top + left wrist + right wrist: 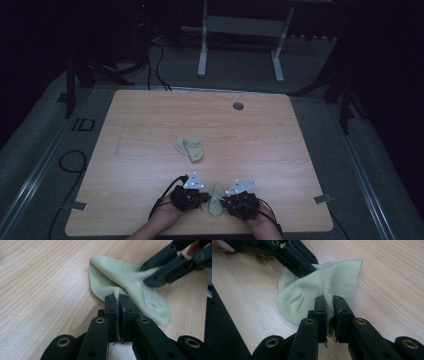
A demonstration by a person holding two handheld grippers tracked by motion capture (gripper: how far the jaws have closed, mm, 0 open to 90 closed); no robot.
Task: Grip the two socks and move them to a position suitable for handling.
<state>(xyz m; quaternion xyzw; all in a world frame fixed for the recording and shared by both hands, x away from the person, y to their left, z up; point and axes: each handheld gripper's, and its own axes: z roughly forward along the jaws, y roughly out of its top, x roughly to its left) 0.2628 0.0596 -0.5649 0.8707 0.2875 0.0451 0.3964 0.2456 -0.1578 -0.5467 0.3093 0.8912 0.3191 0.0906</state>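
We have both claws clamped on one pale green sock (216,200) at the near edge of the surface (150,120). The left claw (117,297) pinches a fold of its fabric with the jaws fully together; the right claw (329,300) grips its opposite edge, the jaws nearly closed with cloth between them. The sock bunches up between us, partly resting on the wood. A second sock (189,148) lies flat near the middle, well apart. We judge this as the grasp just made; next we should lift or spread the fabric evenly, keeping both grips firm.
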